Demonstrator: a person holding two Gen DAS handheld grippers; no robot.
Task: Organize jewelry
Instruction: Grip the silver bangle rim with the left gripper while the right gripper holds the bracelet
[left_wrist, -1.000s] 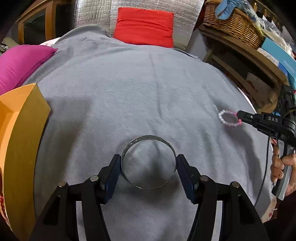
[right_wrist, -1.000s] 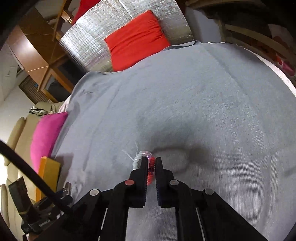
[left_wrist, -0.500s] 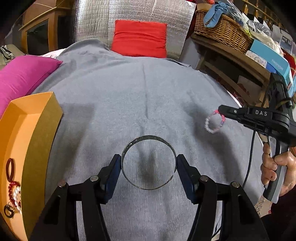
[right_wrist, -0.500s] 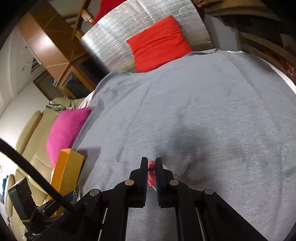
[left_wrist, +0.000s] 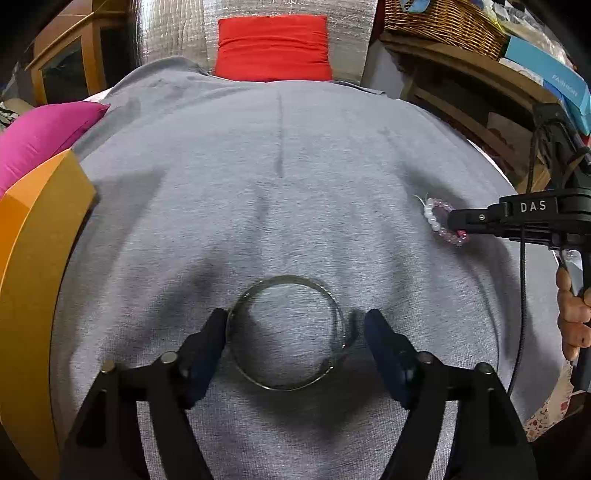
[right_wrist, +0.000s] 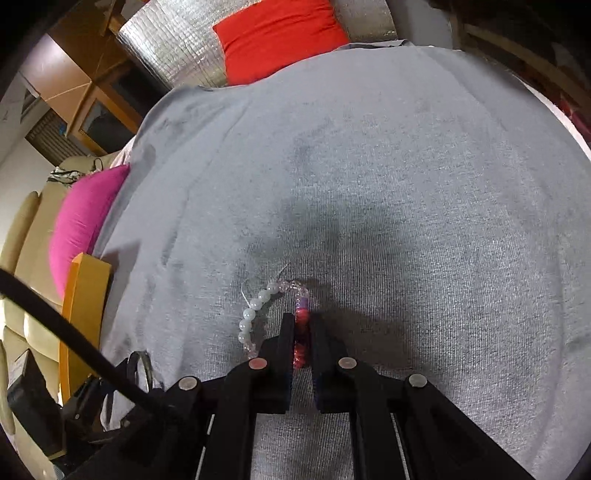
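A silver bangle (left_wrist: 288, 332) lies on the grey cloth (left_wrist: 295, 166) between the fingers of my left gripper (left_wrist: 295, 325). The jaws stand open: the left finger touches the bangle, the right finger stands a little clear of it. My right gripper (right_wrist: 302, 325) is shut on a pink and white beaded bracelet (right_wrist: 258, 310), low over the cloth. In the left wrist view the right gripper (left_wrist: 454, 221) and the bracelet (left_wrist: 441, 220) are at the right. The bangle also shows in the right wrist view (right_wrist: 142, 369).
An orange box (left_wrist: 33, 258) stands at the left edge of the cloth, also in the right wrist view (right_wrist: 83, 314). A magenta cushion (left_wrist: 40, 136) lies behind it. A red cushion (left_wrist: 273, 48) is at the far end. Wooden shelves with a wicker basket (left_wrist: 443, 22) stand at right.
My left gripper has come down to the cloth and opened, letting go of the bangle. My right gripper has lowered the bracelet back toward the cloth.
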